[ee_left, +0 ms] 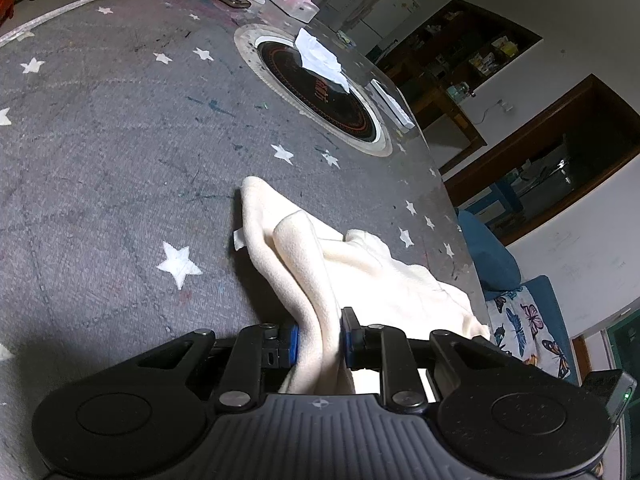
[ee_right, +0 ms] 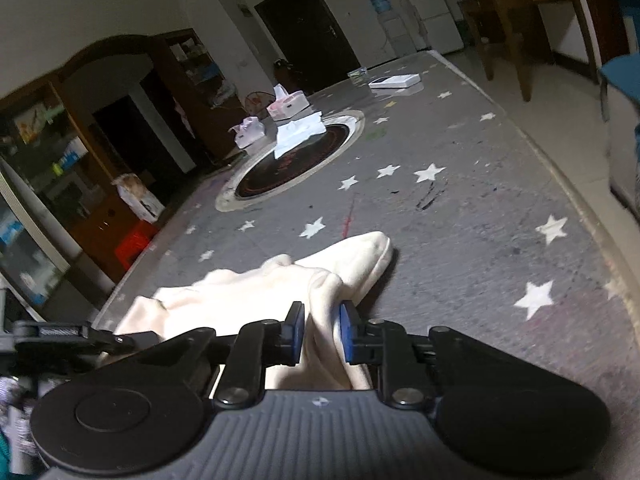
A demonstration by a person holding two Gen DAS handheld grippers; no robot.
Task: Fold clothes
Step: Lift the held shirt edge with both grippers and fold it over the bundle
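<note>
Dim room: white walls [ee_right: 120, 8], dark door [ee_right: 308, 28], wooden shelves [ee_left: 460, 52].

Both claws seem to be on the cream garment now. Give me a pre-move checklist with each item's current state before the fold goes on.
1. Left claw grips the cream fleece garment: ok, fabric pinched between its pads.
2. Right claw grips the garment: ok, fabric fills the gap between its pads.
3. Garment lying flat: not ok, bunched and wrinkled between the claws.
4. Grey star-print tabletop clear just beyond the garment: ok.
5. White crumpled tissue on the round black hotplate apart from the garment: ok.
6. Which garment parts are held: cannot tell.
</note>
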